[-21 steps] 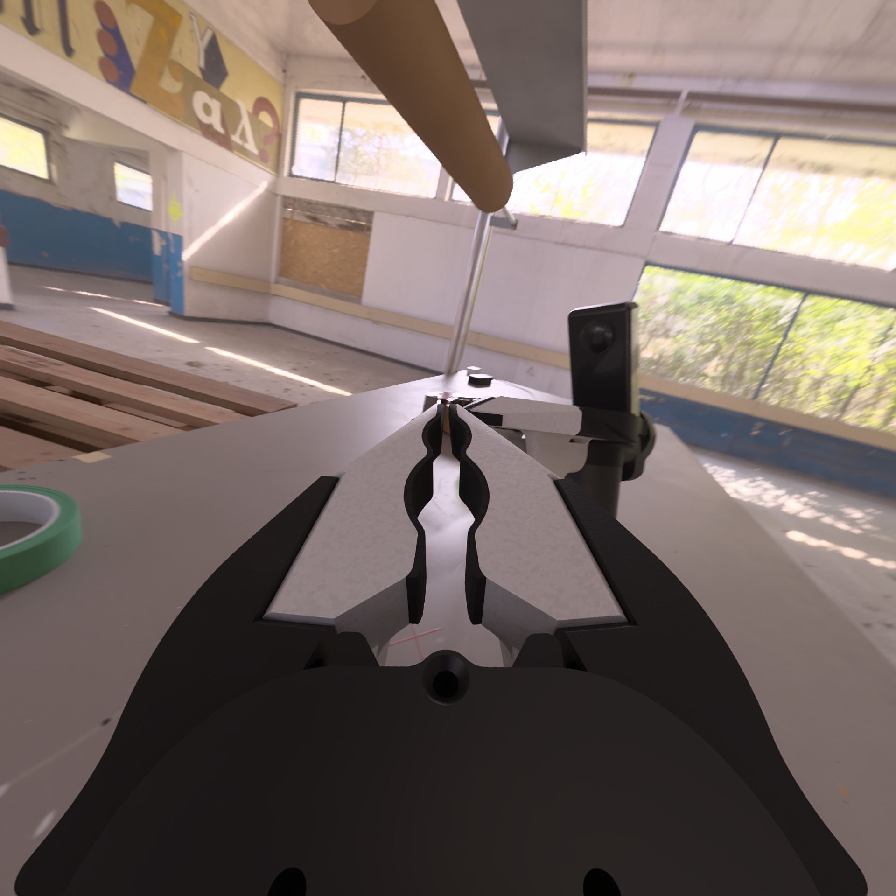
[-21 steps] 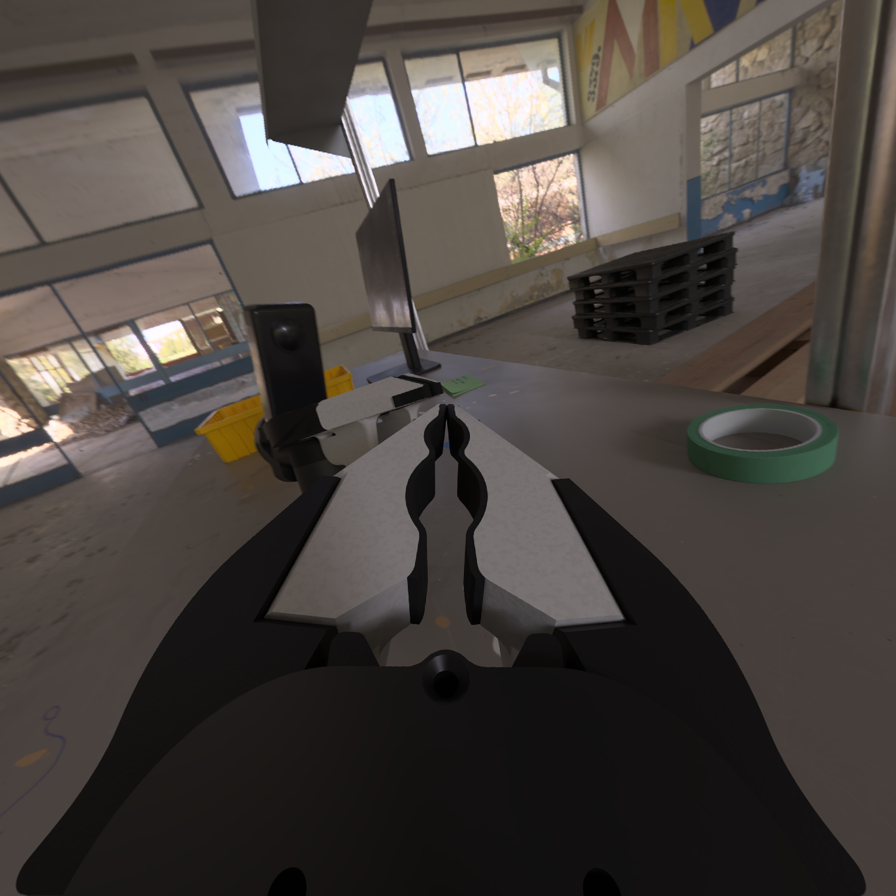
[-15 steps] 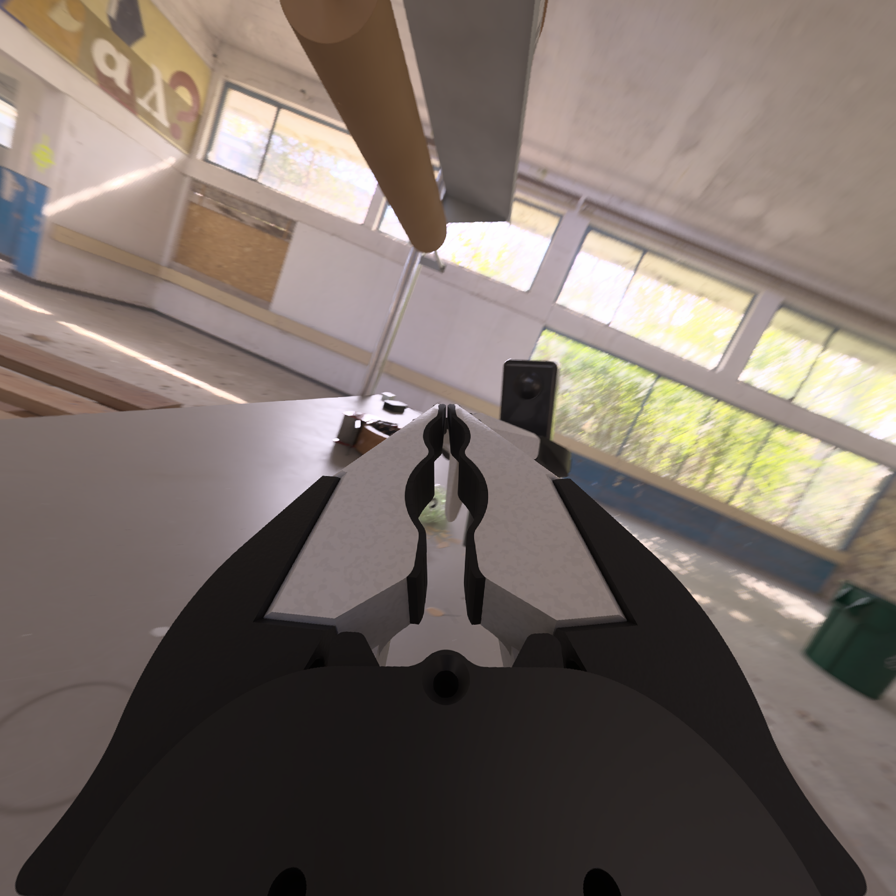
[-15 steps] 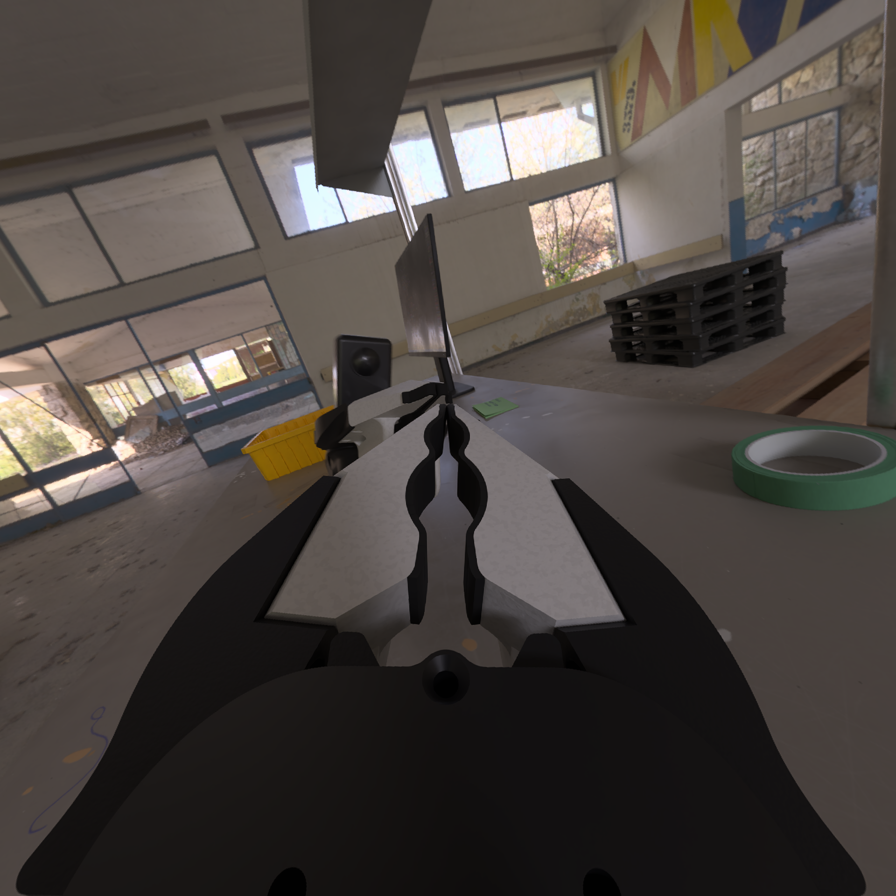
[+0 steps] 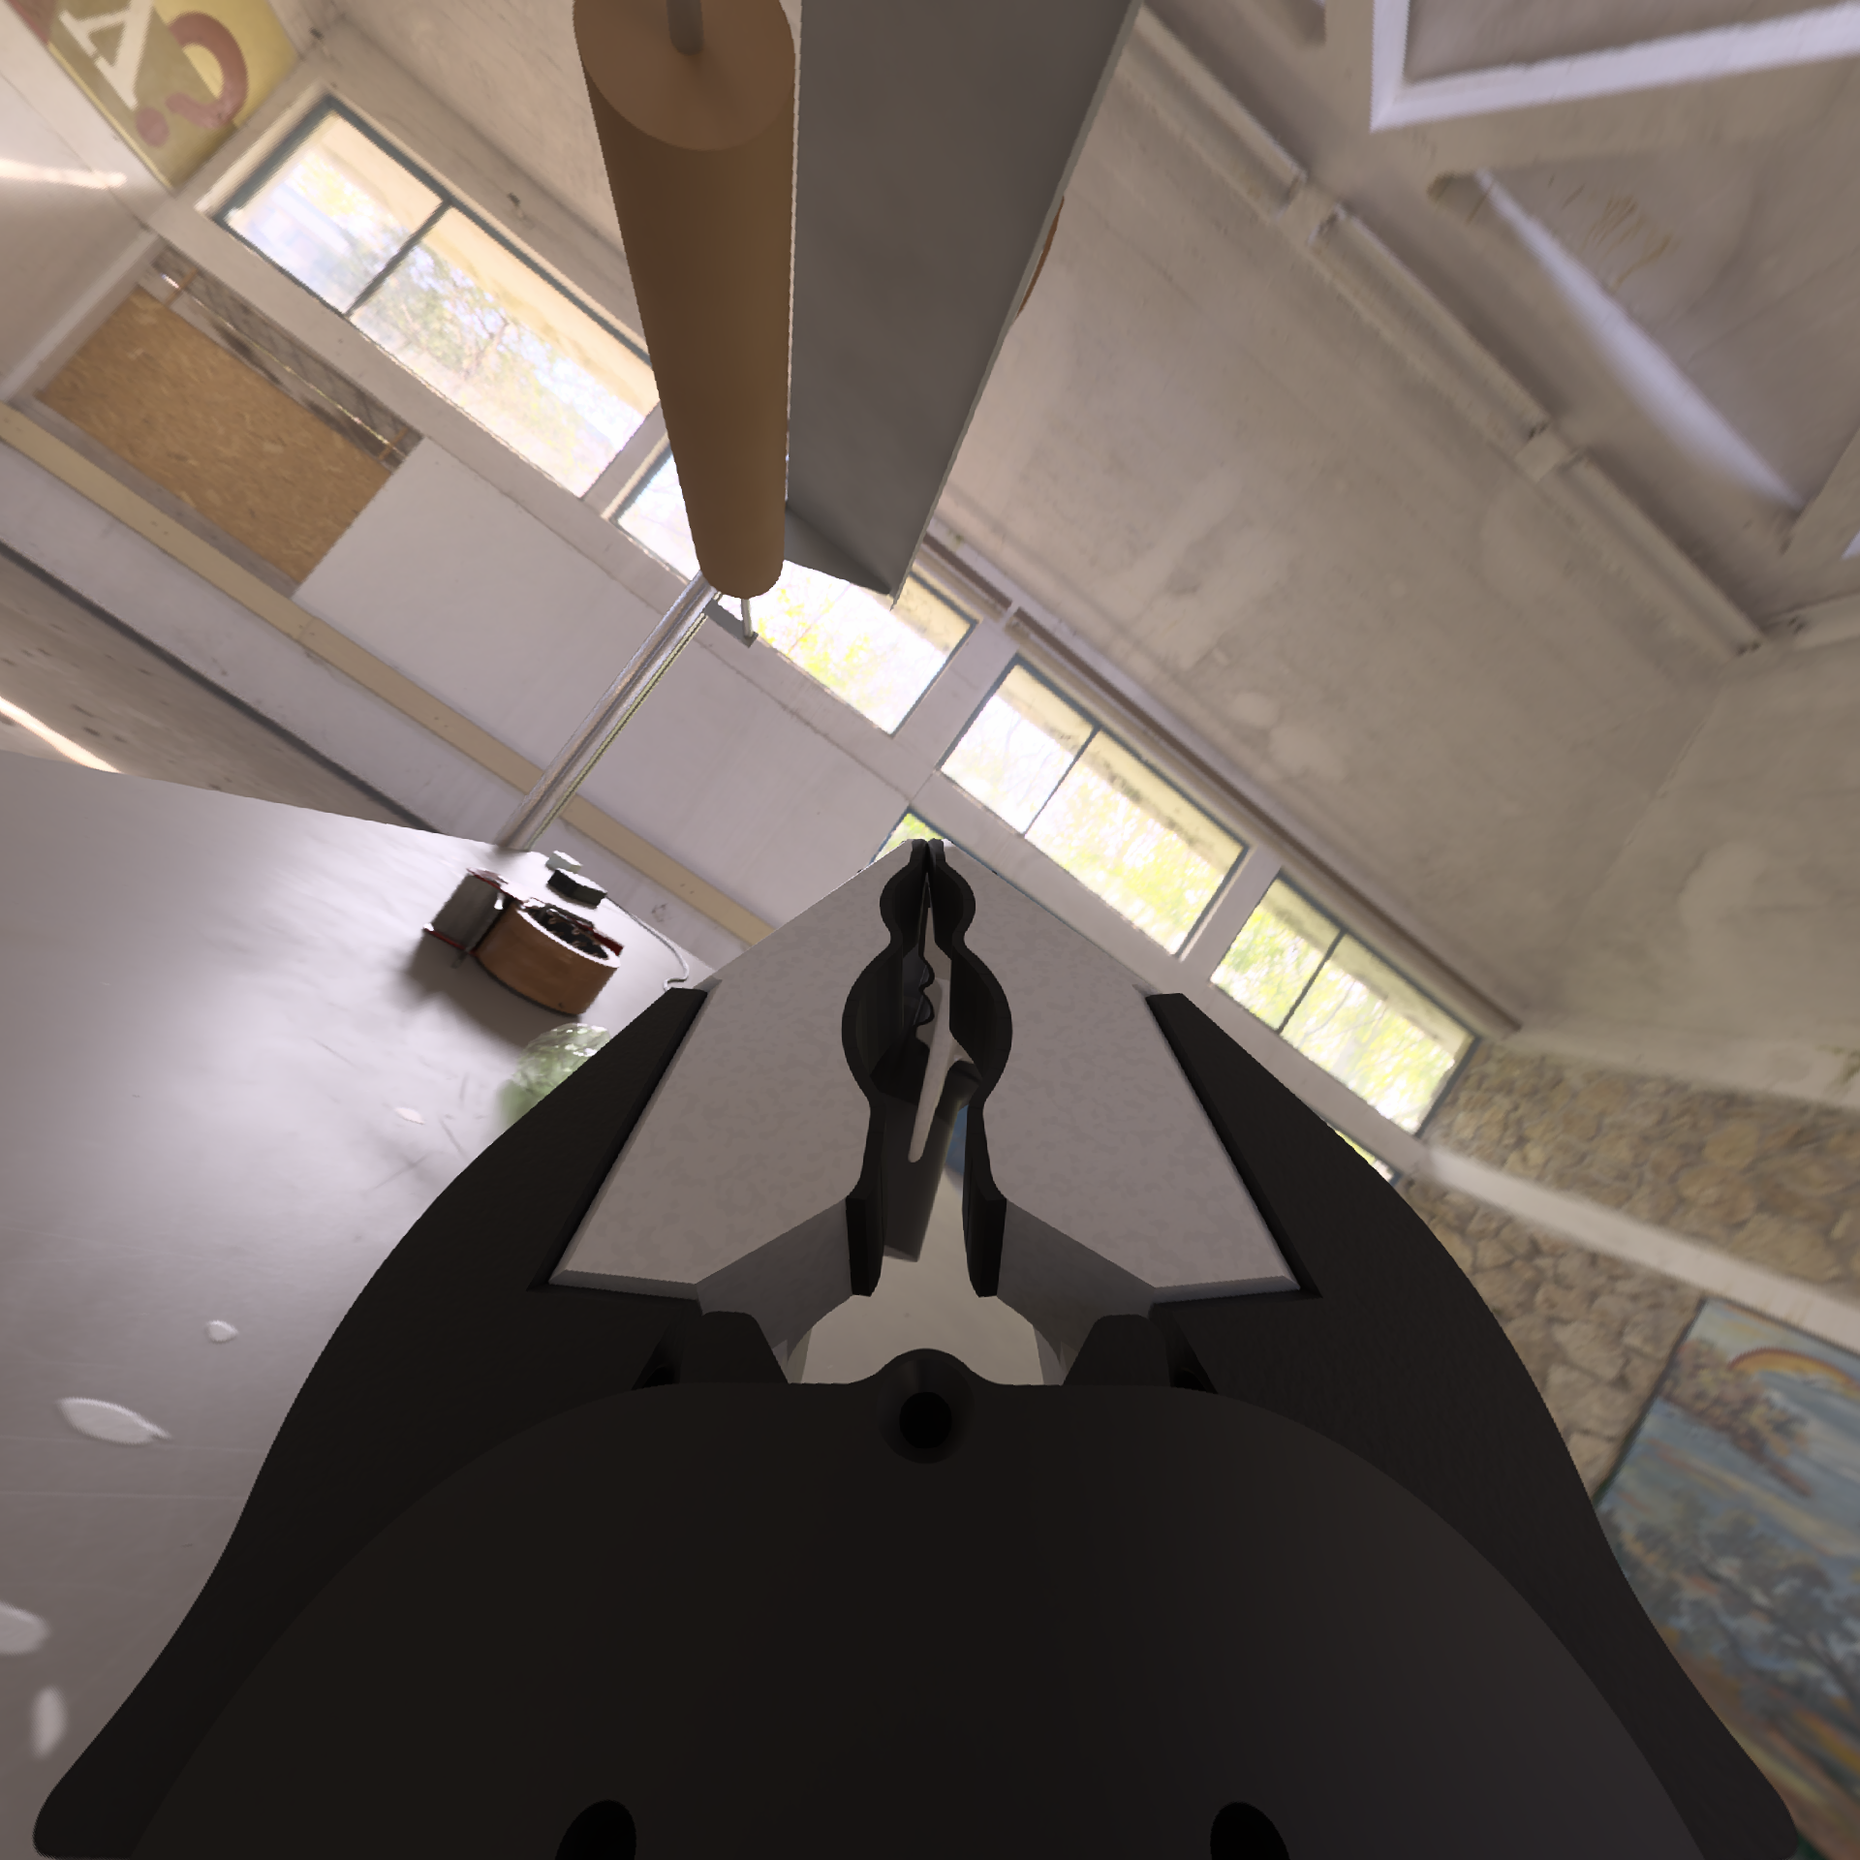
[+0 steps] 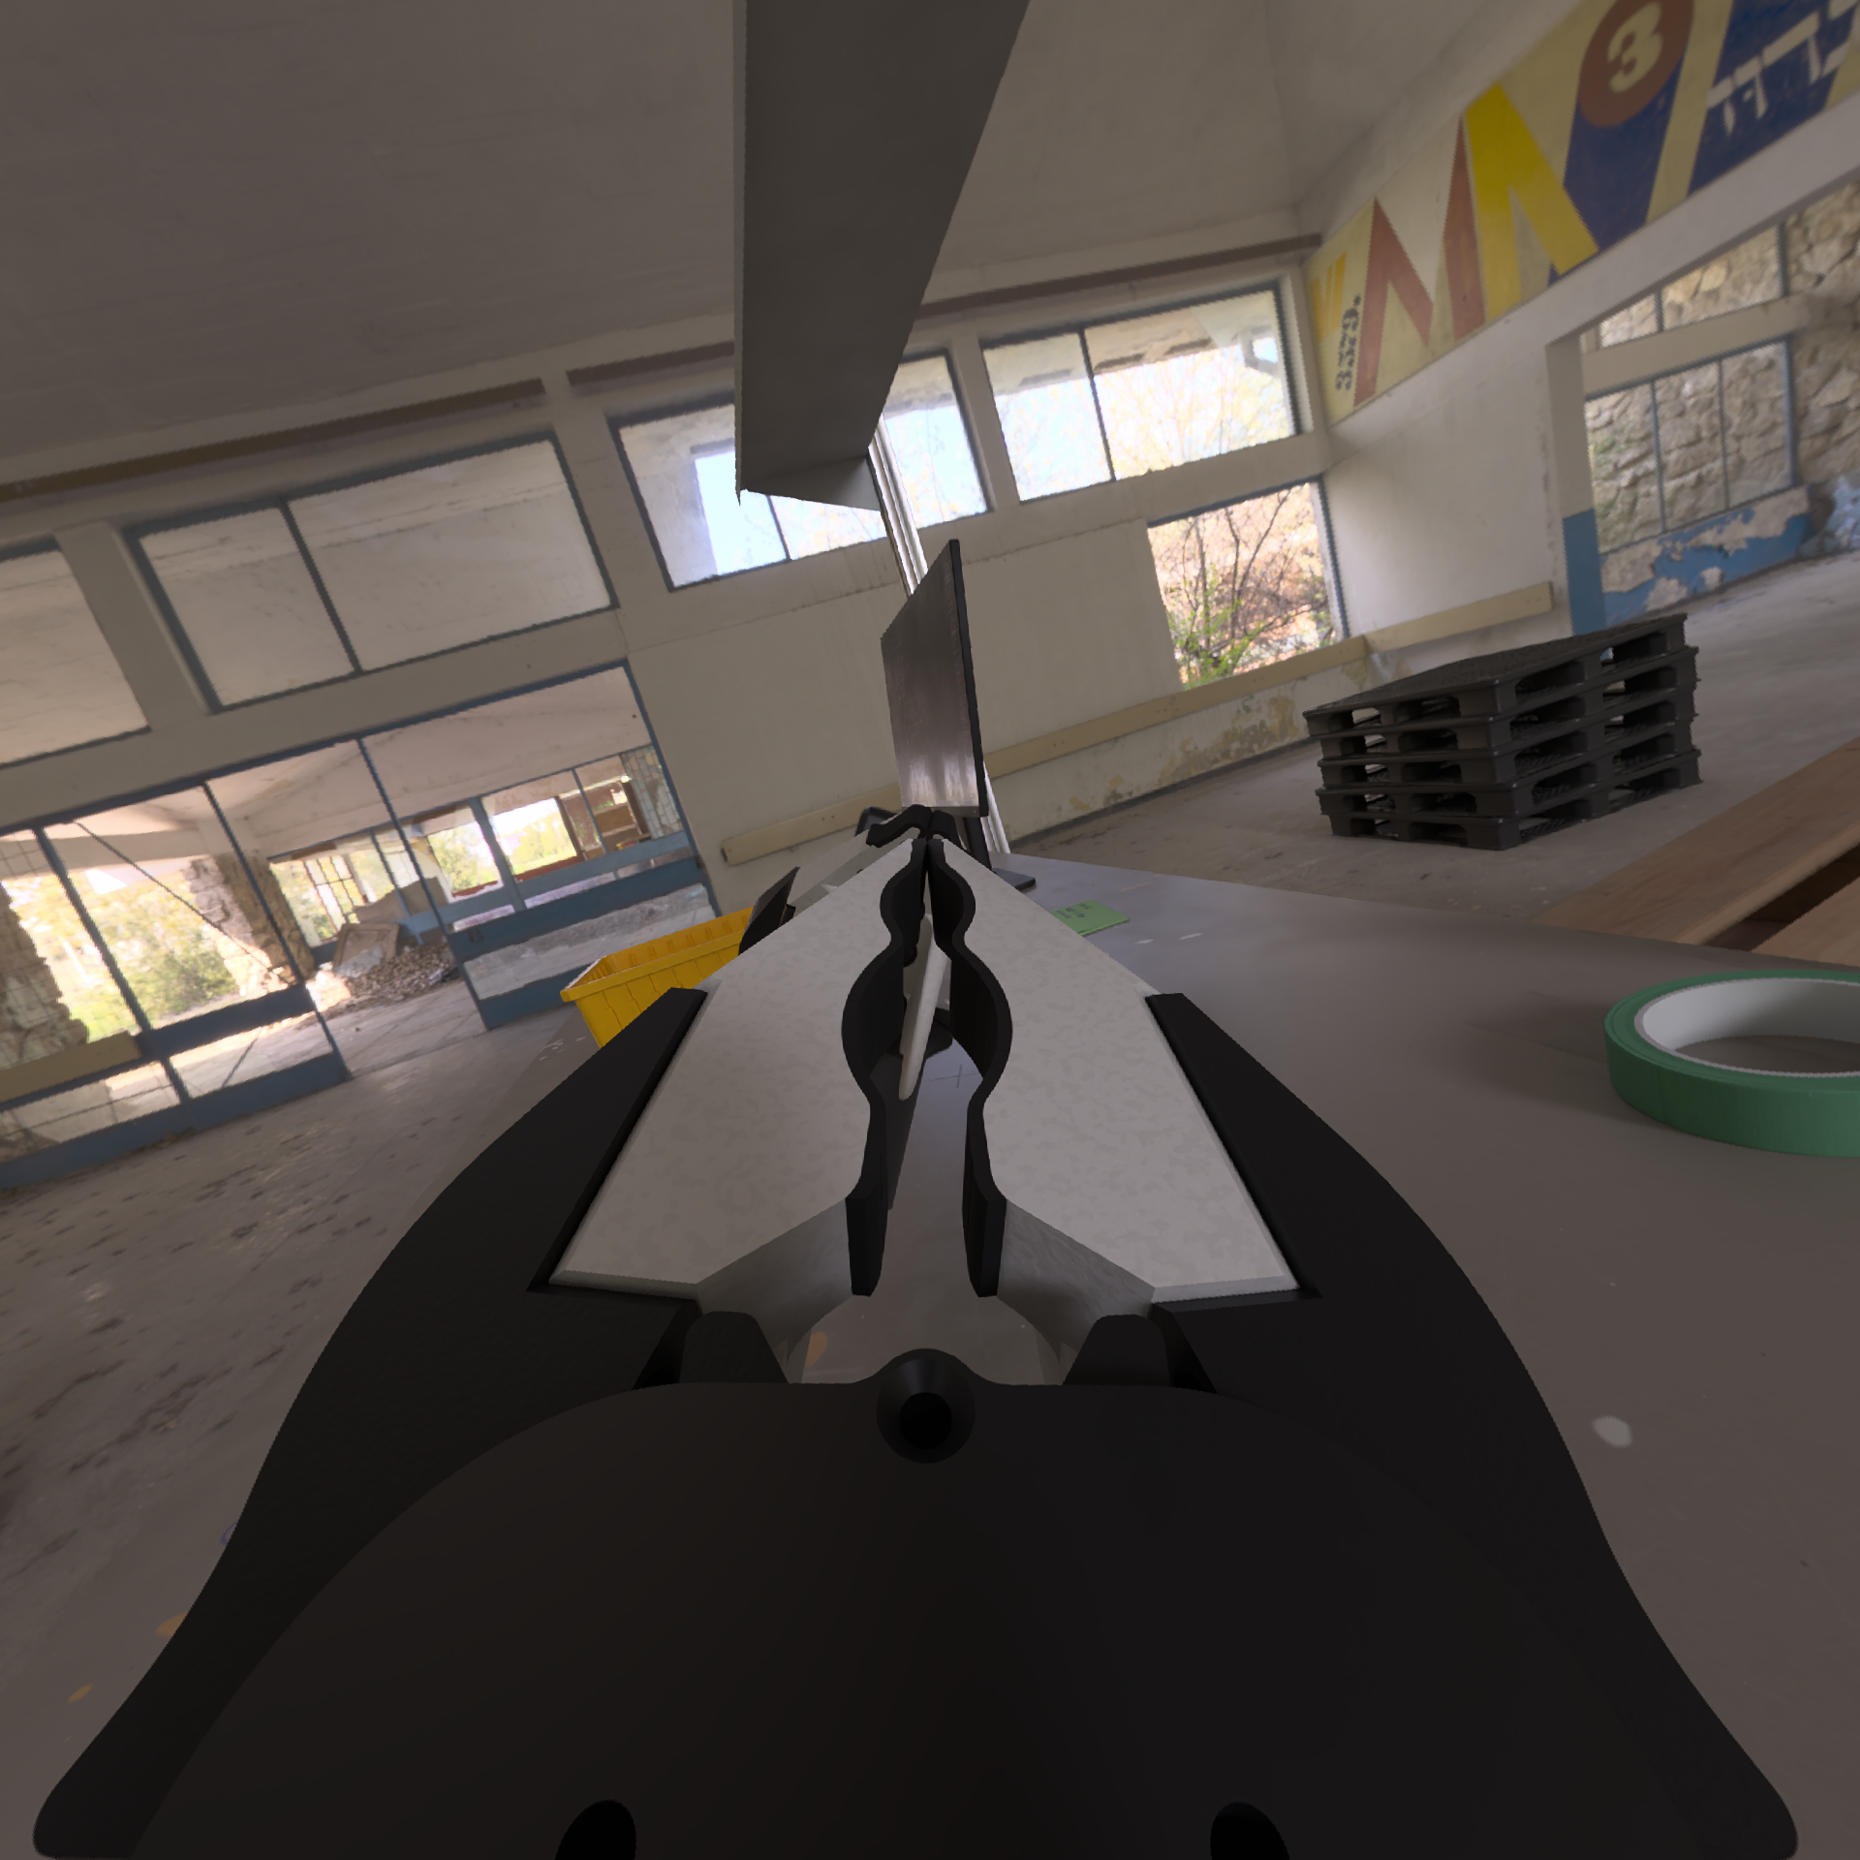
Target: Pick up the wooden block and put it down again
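No wooden block shows clearly. In the left wrist view a low round brown wooden thing [image 5: 549,964] lies far off on the grey table [image 5: 201,1006], beside a small metal box [image 5: 465,909]; I cannot tell whether it is the block. My left gripper [image 5: 926,856] is shut and empty, tilted up above the table. My right gripper [image 6: 926,850] is shut and empty, low over the table [image 6: 1409,1006]. Each gripper shows partly behind the other's fingers: the right one in the left wrist view [image 5: 941,1067] and the left one in the right wrist view [image 6: 820,874].
A green tape roll [image 6: 1751,1057] lies right of my right gripper. A dark upright panel [image 6: 936,694] on a stand and a green card [image 6: 1087,916] are ahead. A yellow bin [image 6: 654,971] sits past the table edge. A brown roll [image 5: 694,302] and grey beam [image 5: 906,252] hang overhead.
The left wrist view has swung right and tilted up; the tape roll left it and the round wooden thing came into view. The right gripper has turned slightly left, so the left gripper lines up behind its fingers.
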